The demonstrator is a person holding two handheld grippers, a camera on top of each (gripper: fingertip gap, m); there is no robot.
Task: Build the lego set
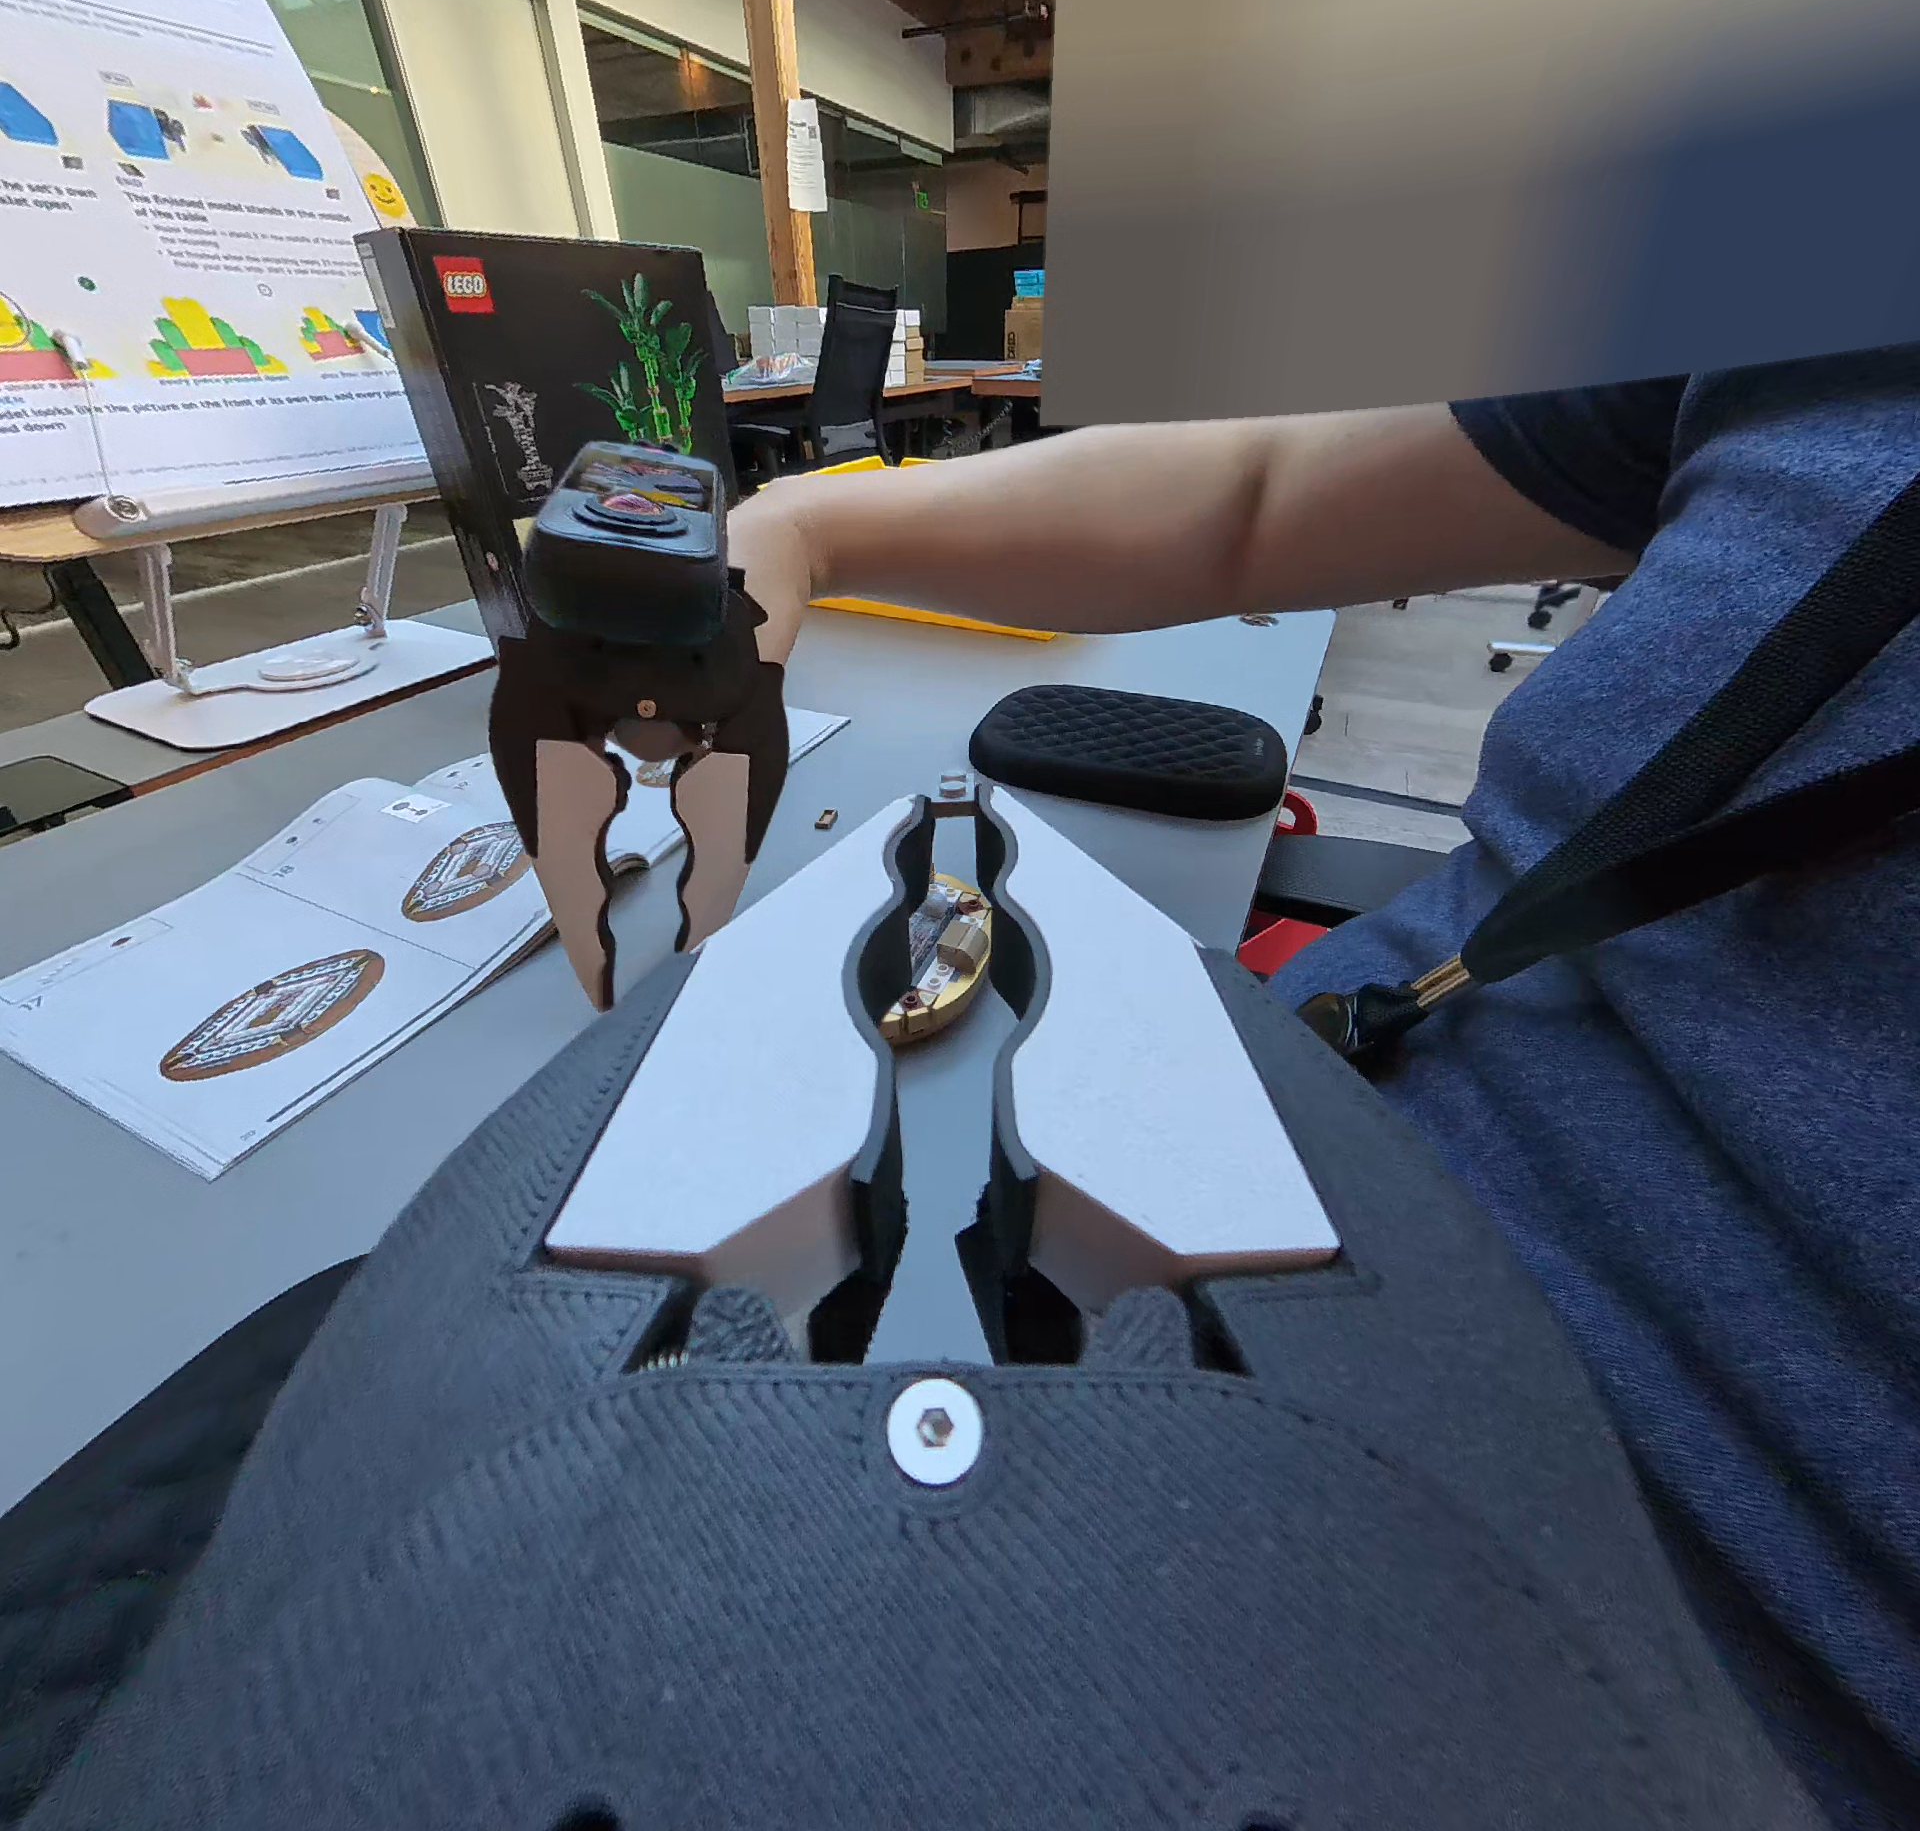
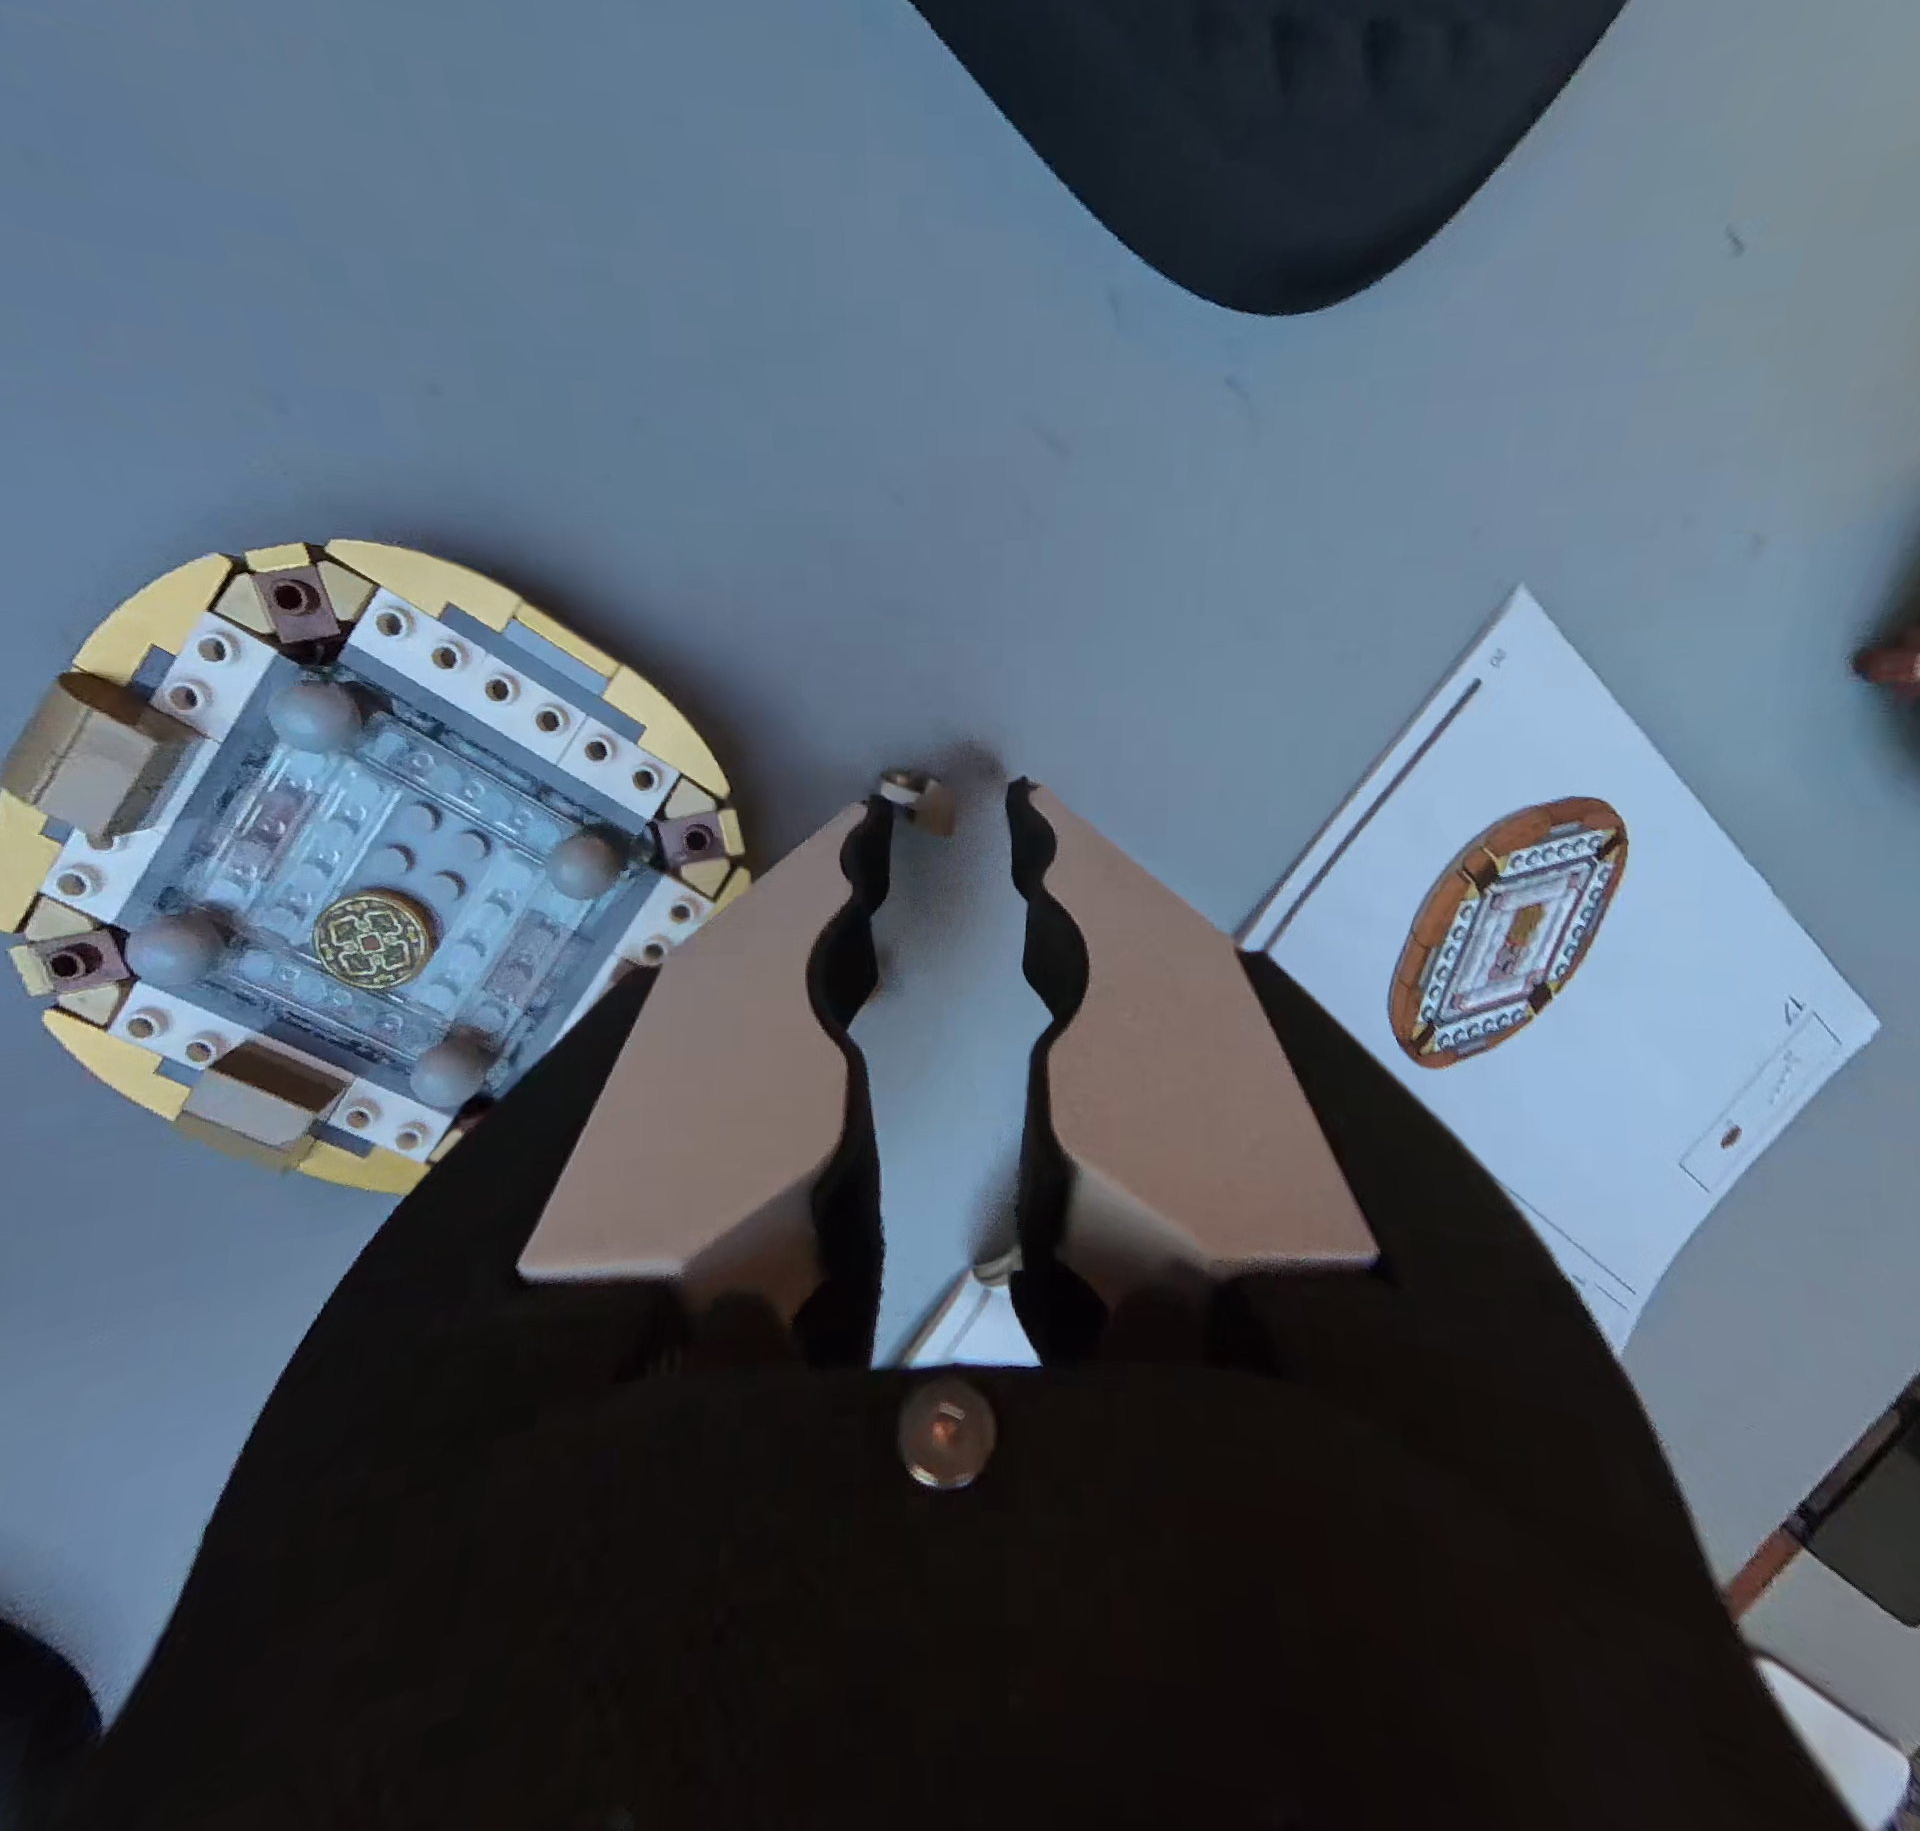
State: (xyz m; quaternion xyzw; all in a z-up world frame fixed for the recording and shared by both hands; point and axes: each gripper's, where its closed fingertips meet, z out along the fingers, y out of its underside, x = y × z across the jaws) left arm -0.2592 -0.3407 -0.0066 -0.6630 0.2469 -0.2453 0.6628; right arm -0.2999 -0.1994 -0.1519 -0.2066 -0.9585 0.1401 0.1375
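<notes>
The round tan and white Lego model (image 2: 353, 846), with a gold disc in its clear centre, lies on the grey table (image 2: 727, 379). In the left wrist view it shows through my left gripper's gap (image 1: 935, 960). My left gripper (image 1: 951, 802) is above the model. It is shut on a small tan piece (image 1: 951, 784) at its tips. My right gripper (image 2: 948, 799) is open and points down at the table between the model and the booklet. A small tan piece (image 2: 920, 801) lies just by its left fingertip. The right gripper also shows in the left wrist view (image 1: 644, 966).
An open instruction booklet (image 1: 312, 950) lies to the left, also seen in the right wrist view (image 2: 1558, 950). A black padded rest (image 1: 1127, 753) sits at the table's far edge. The Lego box (image 1: 561, 368) and a sheet on a stand (image 1: 177, 223) are behind. A person's arm (image 1: 1143, 524) reaches across. Some 20 cm of space lies between my two pairs of fingers.
</notes>
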